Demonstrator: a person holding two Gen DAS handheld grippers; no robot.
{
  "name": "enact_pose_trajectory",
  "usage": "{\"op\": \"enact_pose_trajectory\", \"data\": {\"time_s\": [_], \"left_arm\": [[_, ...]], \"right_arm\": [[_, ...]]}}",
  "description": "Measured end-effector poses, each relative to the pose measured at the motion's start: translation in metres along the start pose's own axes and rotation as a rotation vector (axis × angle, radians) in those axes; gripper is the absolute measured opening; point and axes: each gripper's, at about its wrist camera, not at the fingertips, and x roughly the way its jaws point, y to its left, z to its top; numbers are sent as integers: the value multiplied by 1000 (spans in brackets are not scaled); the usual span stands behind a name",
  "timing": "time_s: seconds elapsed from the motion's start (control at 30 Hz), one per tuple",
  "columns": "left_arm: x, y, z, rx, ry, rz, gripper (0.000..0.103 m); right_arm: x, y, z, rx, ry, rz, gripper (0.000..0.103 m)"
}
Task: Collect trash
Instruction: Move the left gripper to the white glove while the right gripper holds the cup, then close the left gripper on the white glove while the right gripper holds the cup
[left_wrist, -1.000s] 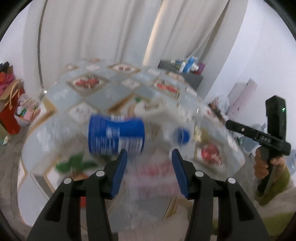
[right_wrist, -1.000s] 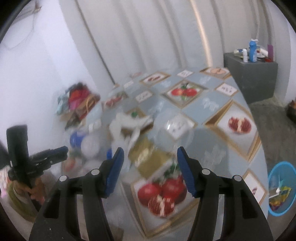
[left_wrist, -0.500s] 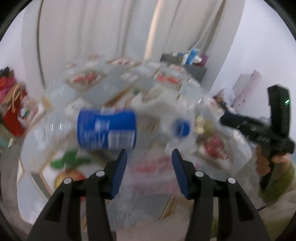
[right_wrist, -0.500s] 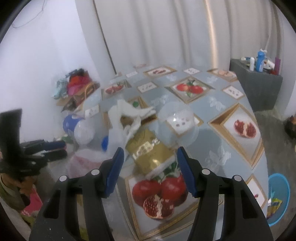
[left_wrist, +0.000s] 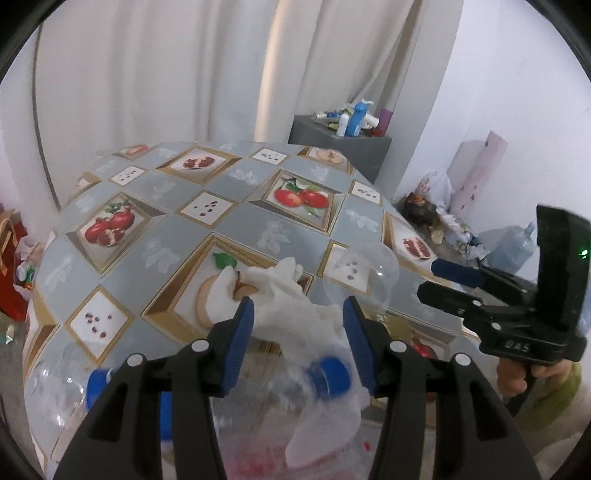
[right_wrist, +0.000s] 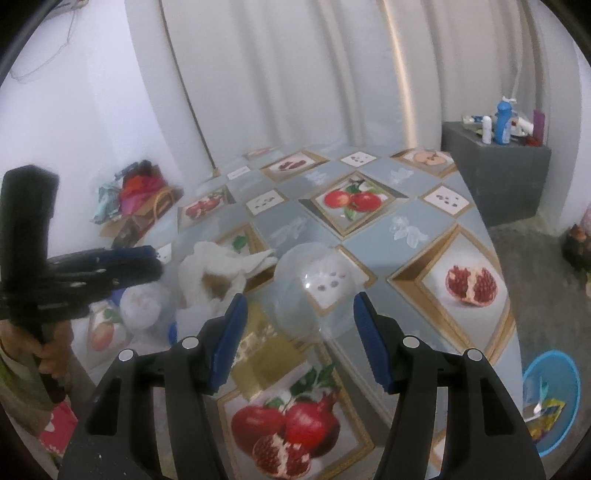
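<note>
Both grippers gape empty (left (left_wrist: 297, 332), right (right_wrist: 297, 325)); next, I'd judge, pinch the crumpled white tissue (left_wrist: 284, 299).

1. The left tongs (left_wrist: 298, 325) have moved forward over the counter (left_wrist: 236, 218). Their open blue pads now frame the crumpled white tissue (left_wrist: 291, 306), where a second ago they framed blurred clutter at the near edge.
2. The blue-labelled clear bottle (left_wrist: 74, 384), earlier ahead of the left pad, now sits low and left, partly behind the tongs.
3. The blue bottle cap (left_wrist: 332, 373) now lies between the pads, close to the camera.
4. The right tongs (right_wrist: 295, 317), open, have swung right: the clear plastic dome lid (right_wrist: 314, 288) now sits between their pads, and the gold wrapper (right_wrist: 258, 343) lies by the left pad.
</note>
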Motion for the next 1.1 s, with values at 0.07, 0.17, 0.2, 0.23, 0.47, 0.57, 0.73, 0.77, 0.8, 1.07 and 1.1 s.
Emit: {"op": "enact_pose_trajectory", "data": {"time_s": [0.07,0.17,0.2,0.23,0.47,0.57,0.73,0.77,0.8,1.07,1.1], "left_arm": [[10,-1,3,10,14,14,49],[25,0,7,5,52,38,49],[27,1,6,6,55,44,49],[30,1,7,9,60,53,49],[48,3,7,15,96,96,49],[54,5,6,8,110,108,45],[60,6,5,9,117,123,39],[61,6,5,10,119,126,38],[62,7,5,10,120,127,37],[63,6,5,11,121,129,30],[64,6,4,11,121,128,30]], "right_arm": [[5,-1,4,-12,3,1,57],[15,-2,11,-23,12,8,57],[19,-3,14,-28,17,11,57],[22,-3,16,-29,21,10,57],[45,-10,22,-26,67,18,62],[51,-9,22,-33,83,22,64],[60,-8,20,-47,107,15,64],[62,-8,20,-47,111,13,64],[63,-8,19,-46,115,13,64],[65,-7,19,-56,122,16,64],[65,-6,20,-58,122,15,64]]}}
